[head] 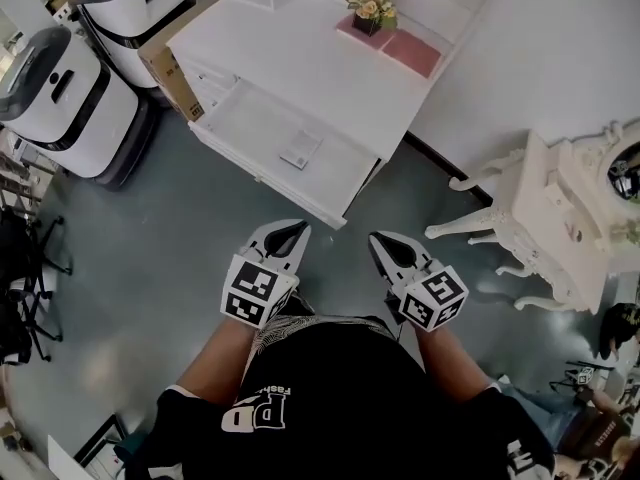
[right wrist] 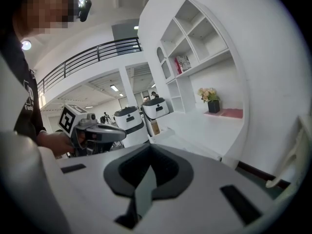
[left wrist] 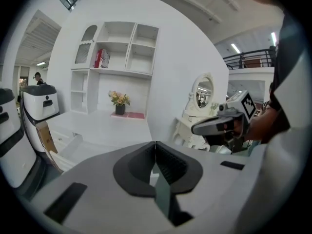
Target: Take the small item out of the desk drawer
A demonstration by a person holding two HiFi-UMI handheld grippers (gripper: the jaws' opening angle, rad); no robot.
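jaws closed, empty, left gripper (head: 292, 226), right gripper (head: 379, 238), small item (head: 300, 149) in drawer (head: 248, 118) indistinct

The small item (head: 300, 149) in the open drawer (head: 250, 118) is flat and pale, too small in the head view to identify, and the drawer's back end is hidden under the desk top (head: 300, 58). The dressing table (head: 560, 208) is cut off by the right edge and the white machine (head: 60, 98) by the left. A cardboard box (head: 172, 68) shows only partly beside the desk. In the left gripper view the print on the red box (left wrist: 101, 58) is unreadable.
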